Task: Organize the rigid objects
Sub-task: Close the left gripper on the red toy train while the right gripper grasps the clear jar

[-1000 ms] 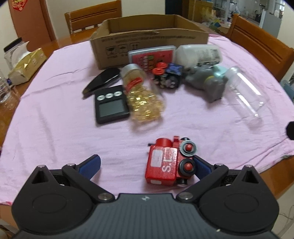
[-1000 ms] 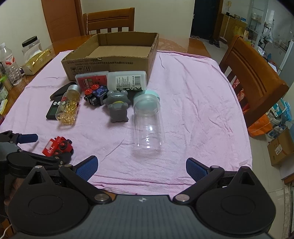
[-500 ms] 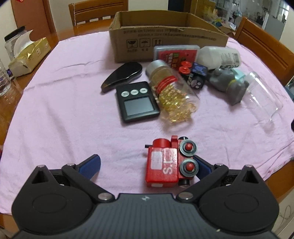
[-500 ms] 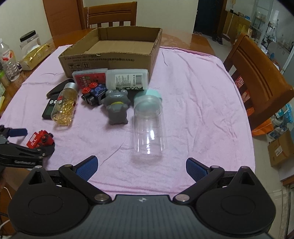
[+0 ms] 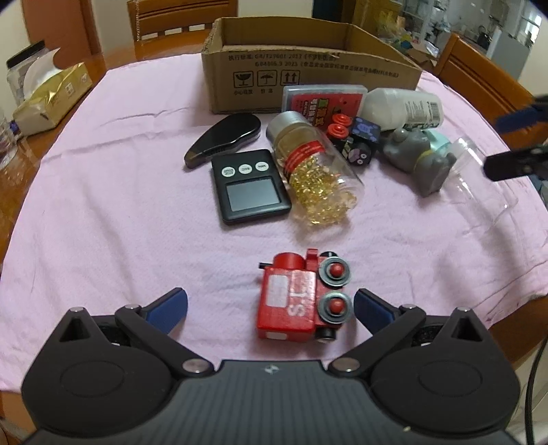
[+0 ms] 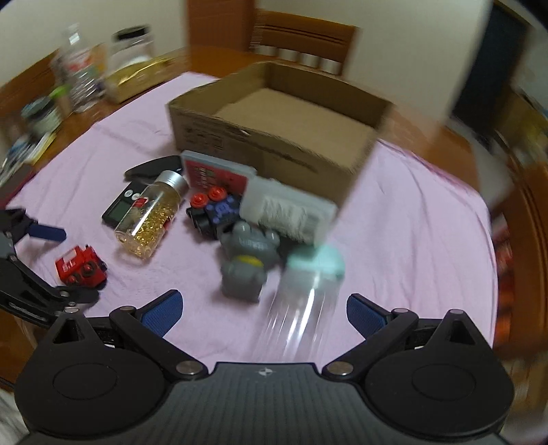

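On pink cloth (image 5: pixel 102 222), red toy train (image 5: pixel 301 297) marked "S.1", left gripper (image 5: pixel 270 304) agape

A round wooden table (image 5: pixel 85 73) is covered by a pink cloth (image 5: pixel 109 219). Wooden chairs are set around it: one (image 5: pixel 178 24) beyond the far edge, another (image 5: pixel 479 82) at the right. At the left edge, off the cloth, a gold tissue pack (image 5: pixel 48 101) is laid beside a black-lidded clear jar (image 5: pixel 22 70). Blurred bottles (image 6: pixel 80 75) are seen nearby.
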`<state>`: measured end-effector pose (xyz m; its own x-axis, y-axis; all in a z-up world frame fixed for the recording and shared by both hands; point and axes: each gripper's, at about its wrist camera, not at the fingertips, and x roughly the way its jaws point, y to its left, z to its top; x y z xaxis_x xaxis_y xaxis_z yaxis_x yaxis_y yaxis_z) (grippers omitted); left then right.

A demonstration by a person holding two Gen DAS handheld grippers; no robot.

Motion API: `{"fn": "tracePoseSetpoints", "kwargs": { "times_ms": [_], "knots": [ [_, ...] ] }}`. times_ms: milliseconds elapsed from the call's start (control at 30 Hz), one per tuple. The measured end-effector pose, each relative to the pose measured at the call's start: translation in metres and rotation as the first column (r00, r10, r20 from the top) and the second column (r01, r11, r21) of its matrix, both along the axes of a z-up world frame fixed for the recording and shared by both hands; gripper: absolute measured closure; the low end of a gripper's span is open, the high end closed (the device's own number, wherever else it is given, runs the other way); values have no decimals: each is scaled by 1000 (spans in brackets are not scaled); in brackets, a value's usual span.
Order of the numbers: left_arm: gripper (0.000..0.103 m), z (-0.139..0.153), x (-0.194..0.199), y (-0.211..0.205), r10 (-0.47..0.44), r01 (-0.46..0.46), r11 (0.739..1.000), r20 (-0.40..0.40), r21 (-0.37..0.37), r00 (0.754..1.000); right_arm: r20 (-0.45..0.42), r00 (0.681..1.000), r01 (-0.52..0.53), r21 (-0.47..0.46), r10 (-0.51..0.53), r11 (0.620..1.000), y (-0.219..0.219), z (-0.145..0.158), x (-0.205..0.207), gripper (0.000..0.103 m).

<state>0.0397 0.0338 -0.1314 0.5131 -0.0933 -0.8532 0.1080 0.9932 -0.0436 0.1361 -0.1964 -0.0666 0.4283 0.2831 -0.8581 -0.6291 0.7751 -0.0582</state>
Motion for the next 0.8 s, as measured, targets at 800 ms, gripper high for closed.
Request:
{"fn": "tracePoseSetpoints", "kwargs": {
  "times_ms": [800],
  "knots": [
    [1,5,-2,-13,-24,23,998,18,65,1000,-311,945,-123,-61,98,991,-39,-40,-13,0]
  ]
}}
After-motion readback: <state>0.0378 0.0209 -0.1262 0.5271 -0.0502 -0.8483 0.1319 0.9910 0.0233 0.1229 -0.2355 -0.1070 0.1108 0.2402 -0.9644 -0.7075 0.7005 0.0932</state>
